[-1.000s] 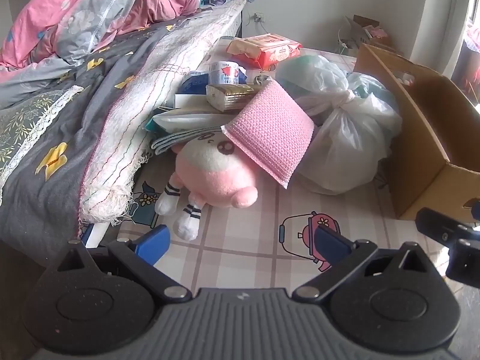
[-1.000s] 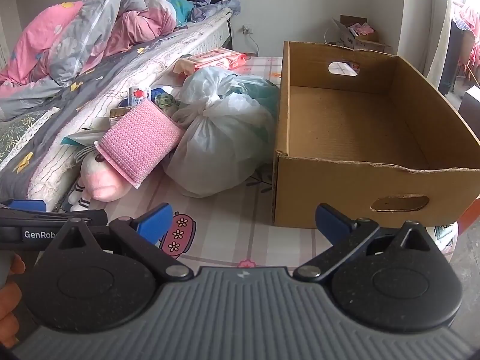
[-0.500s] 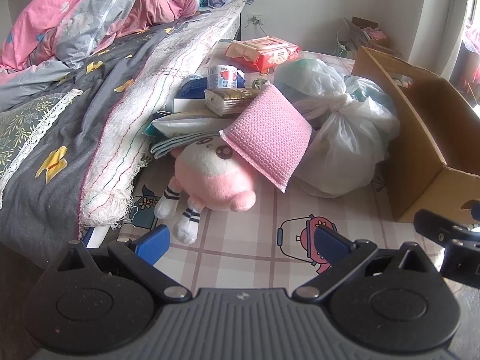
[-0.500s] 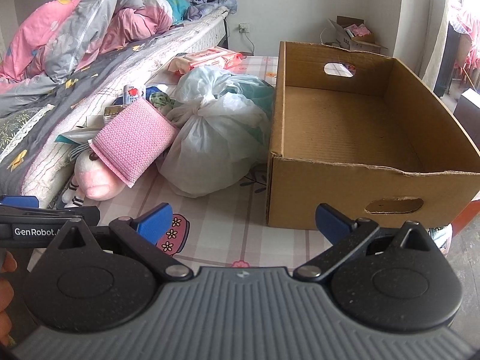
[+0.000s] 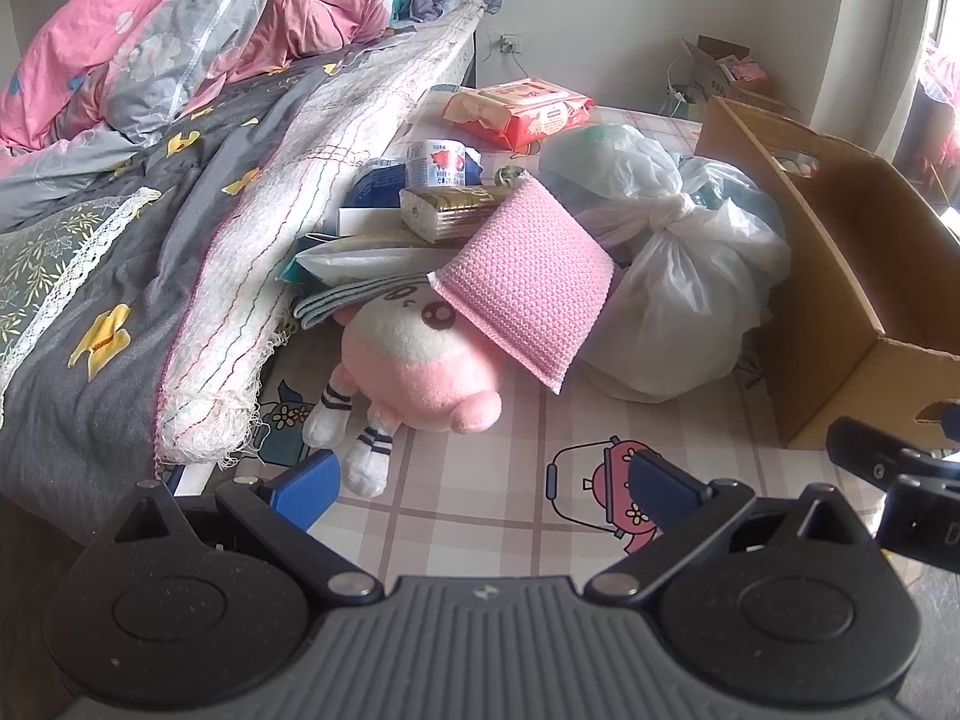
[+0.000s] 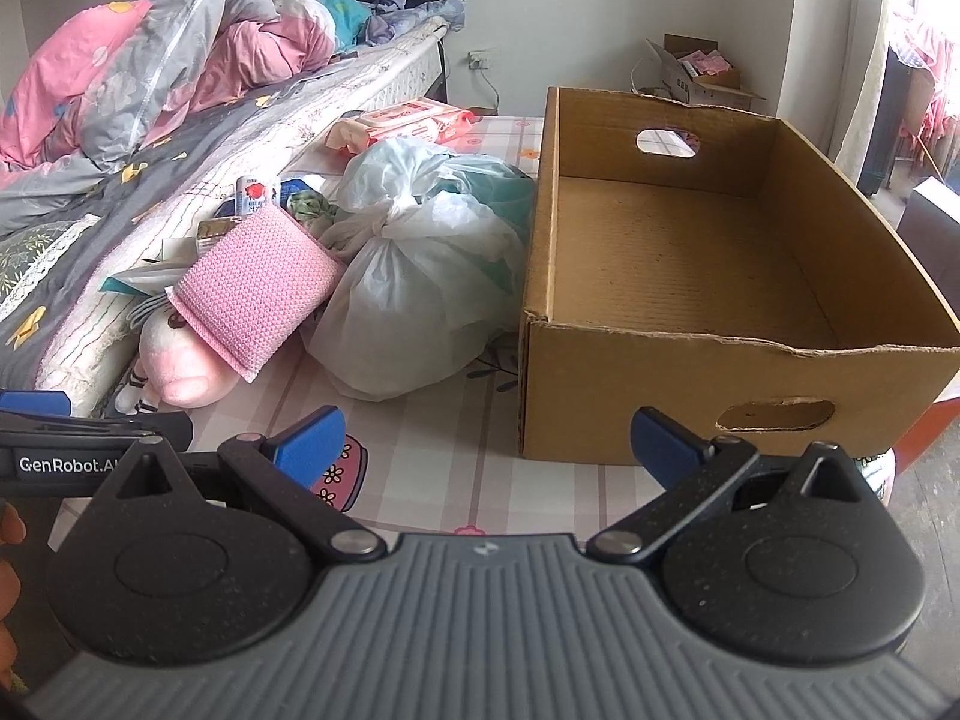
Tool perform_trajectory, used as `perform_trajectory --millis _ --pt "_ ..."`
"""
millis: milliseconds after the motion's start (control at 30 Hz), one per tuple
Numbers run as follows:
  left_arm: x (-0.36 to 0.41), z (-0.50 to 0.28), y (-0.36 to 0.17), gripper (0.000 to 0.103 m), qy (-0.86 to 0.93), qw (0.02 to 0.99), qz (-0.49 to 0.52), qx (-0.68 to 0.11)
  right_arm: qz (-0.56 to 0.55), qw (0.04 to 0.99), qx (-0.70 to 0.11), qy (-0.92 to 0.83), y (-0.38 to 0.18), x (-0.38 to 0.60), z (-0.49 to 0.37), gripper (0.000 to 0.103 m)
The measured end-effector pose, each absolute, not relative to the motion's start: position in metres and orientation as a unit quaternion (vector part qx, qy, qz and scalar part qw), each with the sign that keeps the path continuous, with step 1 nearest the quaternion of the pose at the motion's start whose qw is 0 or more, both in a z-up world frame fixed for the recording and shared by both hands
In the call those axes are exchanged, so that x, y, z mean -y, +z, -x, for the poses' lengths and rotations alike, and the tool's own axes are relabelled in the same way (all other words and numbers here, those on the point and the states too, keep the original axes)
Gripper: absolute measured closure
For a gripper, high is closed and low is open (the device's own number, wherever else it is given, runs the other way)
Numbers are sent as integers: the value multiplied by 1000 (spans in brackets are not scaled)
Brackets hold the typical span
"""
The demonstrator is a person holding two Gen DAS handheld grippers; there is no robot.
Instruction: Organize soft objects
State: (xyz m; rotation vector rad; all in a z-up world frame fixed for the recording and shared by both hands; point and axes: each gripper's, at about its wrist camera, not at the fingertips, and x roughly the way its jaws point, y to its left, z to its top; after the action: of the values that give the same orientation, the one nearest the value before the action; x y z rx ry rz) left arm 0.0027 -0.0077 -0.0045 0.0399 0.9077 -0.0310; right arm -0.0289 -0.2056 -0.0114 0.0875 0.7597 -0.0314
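A pink and white plush toy lies on the checked mat, its face half covered by a pink knitted cushion leaning on it. Both show again in the right wrist view: plush toy, cushion. A tied white plastic bag sits beside them. An open cardboard box stands on the right, nothing inside it. My left gripper is open, a short way in front of the plush toy's feet. My right gripper is open, facing the box's near left corner.
A bed with a grey quilt and piled pink bedding fills the left. Tissue packs, a small can and a wet-wipes pack lie behind the cushion. A smaller box stands by the far wall. A hand shows at the left edge.
Both grippers have drawn back slightly and lifted a little; the plush toy, cushion and box look a bit farther and lower. Nothing was taken hold of.
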Motion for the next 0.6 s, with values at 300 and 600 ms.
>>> perform_trajectory --millis 300,600 --pt "8 -3 -5 1 -14 898 -19 -439 -36 929 -368 -22 -13 207 29 1" --pt "8 -3 -5 1 -15 898 -20 -439 -33 930 -366 -24 -13 207 29 1"
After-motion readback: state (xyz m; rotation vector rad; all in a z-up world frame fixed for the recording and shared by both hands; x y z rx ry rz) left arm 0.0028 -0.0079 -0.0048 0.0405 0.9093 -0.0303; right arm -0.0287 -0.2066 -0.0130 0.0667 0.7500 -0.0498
